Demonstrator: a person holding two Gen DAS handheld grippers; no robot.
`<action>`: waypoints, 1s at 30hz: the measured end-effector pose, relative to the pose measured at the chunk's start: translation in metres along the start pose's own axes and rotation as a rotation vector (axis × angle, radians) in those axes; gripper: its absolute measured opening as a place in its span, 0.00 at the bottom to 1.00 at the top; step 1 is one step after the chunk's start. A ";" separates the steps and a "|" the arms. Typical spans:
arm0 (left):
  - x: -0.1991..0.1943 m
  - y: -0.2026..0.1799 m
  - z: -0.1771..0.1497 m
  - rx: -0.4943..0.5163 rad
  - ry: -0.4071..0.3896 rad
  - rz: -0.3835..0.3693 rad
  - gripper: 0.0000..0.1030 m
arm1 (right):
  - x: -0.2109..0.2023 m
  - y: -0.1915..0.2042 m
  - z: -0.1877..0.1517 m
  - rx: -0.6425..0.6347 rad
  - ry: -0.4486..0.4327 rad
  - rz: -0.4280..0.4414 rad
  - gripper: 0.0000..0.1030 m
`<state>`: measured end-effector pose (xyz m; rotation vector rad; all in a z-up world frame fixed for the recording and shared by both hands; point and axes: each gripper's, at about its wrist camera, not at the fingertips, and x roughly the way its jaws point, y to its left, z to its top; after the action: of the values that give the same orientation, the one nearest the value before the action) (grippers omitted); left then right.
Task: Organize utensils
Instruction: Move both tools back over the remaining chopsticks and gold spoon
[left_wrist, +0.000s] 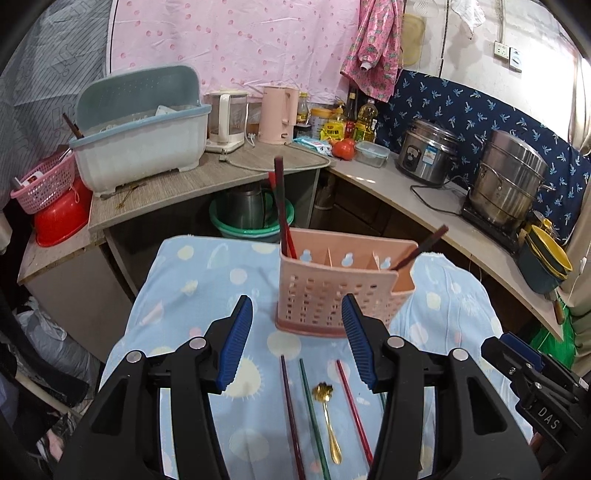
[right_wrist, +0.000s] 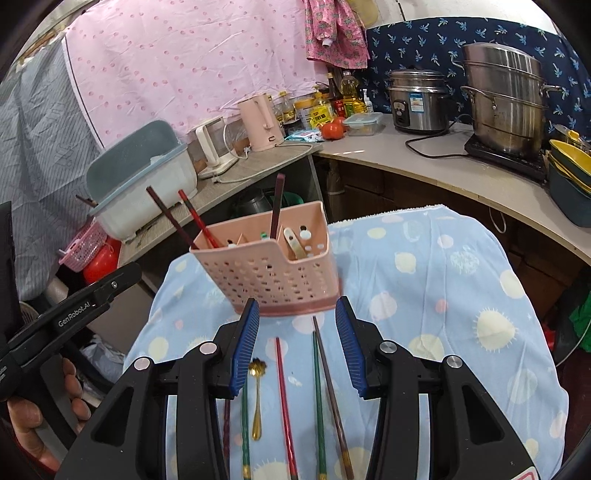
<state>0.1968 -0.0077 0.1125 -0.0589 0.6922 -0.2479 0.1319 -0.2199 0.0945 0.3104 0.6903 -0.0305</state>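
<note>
A pink perforated utensil holder (left_wrist: 332, 291) (right_wrist: 273, 273) stands on a blue patterned cloth (left_wrist: 207, 280) (right_wrist: 443, 295). Dark red chopsticks (left_wrist: 282, 206) (right_wrist: 275, 206) stand in its compartments. Loose on the cloth in front of it lie a gold spoon (left_wrist: 327, 421) (right_wrist: 256, 398), a red chopstick (left_wrist: 352, 410) (right_wrist: 284, 402), green chopsticks (left_wrist: 312, 417) (right_wrist: 319, 406) and dark chopsticks (left_wrist: 291, 417) (right_wrist: 332, 398). My left gripper (left_wrist: 297, 321) is open and empty just short of the holder. My right gripper (right_wrist: 295, 321) is open and empty above the loose utensils.
Behind the cloth runs a curved counter (left_wrist: 373, 177) with a dish drainer box (left_wrist: 144, 144), kettles (left_wrist: 277, 114), oil bottles, a tomato (left_wrist: 343, 149), a rice cooker (left_wrist: 428, 151) and a steel steamer pot (left_wrist: 509, 177). Basins (left_wrist: 251, 221) sit under the counter.
</note>
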 end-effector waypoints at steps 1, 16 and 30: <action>-0.001 0.001 -0.005 -0.003 0.008 0.000 0.46 | -0.002 0.000 -0.005 -0.002 0.007 -0.001 0.41; -0.002 0.004 -0.079 0.002 0.116 0.016 0.46 | -0.009 -0.003 -0.076 -0.064 0.112 -0.044 0.39; 0.005 0.004 -0.155 0.025 0.224 0.017 0.46 | 0.021 -0.033 -0.136 -0.041 0.247 -0.086 0.25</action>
<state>0.1023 -0.0002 -0.0105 -0.0011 0.9119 -0.2495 0.0587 -0.2104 -0.0267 0.2473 0.9481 -0.0608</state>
